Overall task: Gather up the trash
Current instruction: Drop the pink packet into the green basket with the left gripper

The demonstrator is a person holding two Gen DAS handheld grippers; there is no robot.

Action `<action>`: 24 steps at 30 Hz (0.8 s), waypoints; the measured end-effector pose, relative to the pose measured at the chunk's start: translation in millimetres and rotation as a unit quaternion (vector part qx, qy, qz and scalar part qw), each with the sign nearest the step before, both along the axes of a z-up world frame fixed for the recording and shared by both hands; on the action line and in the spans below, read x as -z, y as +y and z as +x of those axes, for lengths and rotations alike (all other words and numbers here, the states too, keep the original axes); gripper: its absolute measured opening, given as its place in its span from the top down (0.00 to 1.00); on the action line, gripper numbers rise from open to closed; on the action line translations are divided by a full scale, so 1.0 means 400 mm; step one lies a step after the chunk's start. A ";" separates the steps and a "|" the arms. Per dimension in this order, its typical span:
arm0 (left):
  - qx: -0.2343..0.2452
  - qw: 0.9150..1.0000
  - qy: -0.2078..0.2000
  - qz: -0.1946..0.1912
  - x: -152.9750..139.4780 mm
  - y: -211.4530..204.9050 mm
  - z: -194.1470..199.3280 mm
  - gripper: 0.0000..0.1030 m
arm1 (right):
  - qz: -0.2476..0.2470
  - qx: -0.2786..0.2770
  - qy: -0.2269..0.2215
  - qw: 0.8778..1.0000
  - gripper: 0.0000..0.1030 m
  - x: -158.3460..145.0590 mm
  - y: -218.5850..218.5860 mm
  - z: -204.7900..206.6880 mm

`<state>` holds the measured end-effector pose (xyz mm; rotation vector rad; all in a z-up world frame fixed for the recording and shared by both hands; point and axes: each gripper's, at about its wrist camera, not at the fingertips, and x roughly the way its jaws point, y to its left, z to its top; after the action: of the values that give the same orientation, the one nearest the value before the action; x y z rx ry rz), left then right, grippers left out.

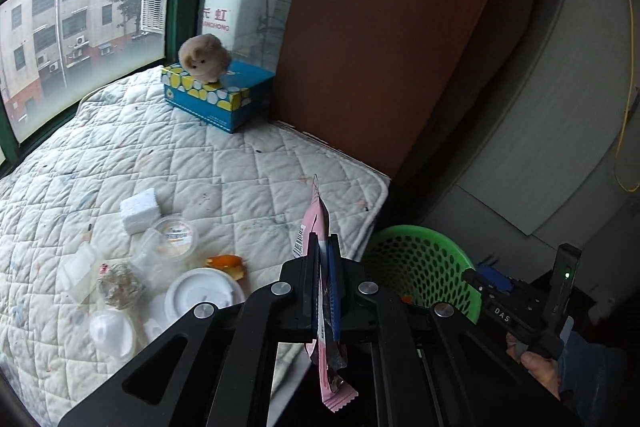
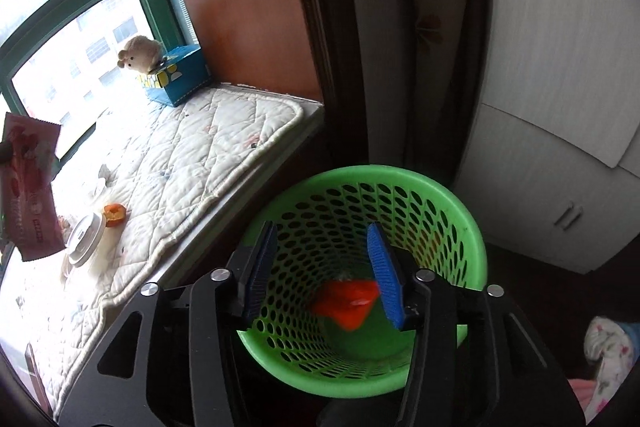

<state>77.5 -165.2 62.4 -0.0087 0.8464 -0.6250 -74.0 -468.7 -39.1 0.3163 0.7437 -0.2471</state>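
Two grippers in view. Left gripper (image 1: 325, 255) clamped flat on pink wrapper (image 1: 316, 227), wrapper standing on edge between the pads, top end poking up past the fingertips, bottom end hanging below the jaws with a crimped seam; held above the quilted pad's front right corner. Same wrapper (image 2: 28, 187) seen broadside at far left of right wrist view, raised over the pad.

Right gripper (image 2: 324, 267) directly over green basket (image 2: 472, 239), jaws standing apart at a middling width, blue pads (image 2: 384, 279) facing each other, nothing between them. Orange scrap (image 2: 344, 305) blurred, inside the basket, below the gap between the pads. Basket on the floor just off the pad's right edge, beside a dark upright frame; from left wrist view, basket (image 1: 416, 259) behind the left gripper's linkage, right gripper (image 1: 496, 291) at its far rim with a hand (image 1: 536, 367) on the grip.

Remaining litter bunched near the front left of quilted pad (image 1: 224, 163): white foam block (image 1: 138, 213), clear lidded tub (image 1: 176, 237), orange peel (image 1: 230, 265), white cup lid (image 1: 202, 295), crumpled clear film (image 1: 120, 285), other white pieces, hard to tell apart. Blue tissue box (image 1: 218, 99) at the back right corner of the pad, plush toy (image 1: 204, 57) sitting on top, window behind.
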 end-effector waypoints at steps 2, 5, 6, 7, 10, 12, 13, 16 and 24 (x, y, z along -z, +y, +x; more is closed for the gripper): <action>0.017 1.000 0.011 -0.005 0.017 -0.048 0.002 0.96 | 0.000 0.005 -0.006 1.000 0.43 -0.007 -0.010 -0.020; 0.045 0.999 0.024 -0.010 0.045 -0.124 0.001 0.96 | -0.003 0.010 -0.015 1.000 0.37 -0.018 -0.021 -0.049; 0.052 0.998 0.026 -0.007 0.053 -0.149 -0.002 0.96 | -0.007 0.014 -0.018 1.000 0.36 -0.023 -0.025 -0.062; 0.060 0.998 0.030 -0.008 0.062 -0.173 -0.006 0.96 | -0.010 0.016 -0.021 1.000 0.34 -0.026 -0.026 -0.071; 0.085 0.995 0.046 -0.012 0.093 -0.237 -0.015 0.96 | -0.017 0.020 -0.026 0.999 0.31 -0.030 -0.034 -0.105; 0.094 0.994 0.049 -0.010 0.107 -0.277 -0.027 0.95 | -0.016 0.021 -0.026 0.999 0.29 -0.029 -0.040 -0.120; 0.098 0.994 0.051 -0.009 0.116 -0.296 -0.032 0.95 | -0.017 0.024 -0.027 0.999 0.29 -0.028 -0.043 -0.124; 0.108 0.992 0.059 -0.005 0.148 -0.345 -0.041 0.95 | -0.013 0.030 -0.029 0.999 0.29 -0.022 -0.054 -0.147; 0.118 0.989 0.084 0.011 0.241 -0.430 -0.046 0.66 | 0.005 0.049 -0.030 0.998 0.28 -0.003 -0.087 -0.193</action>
<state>59.0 -337.2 -34.1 0.0603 1.0267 -0.8456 -151.1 -503.5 -37.8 0.3679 0.6716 -0.3259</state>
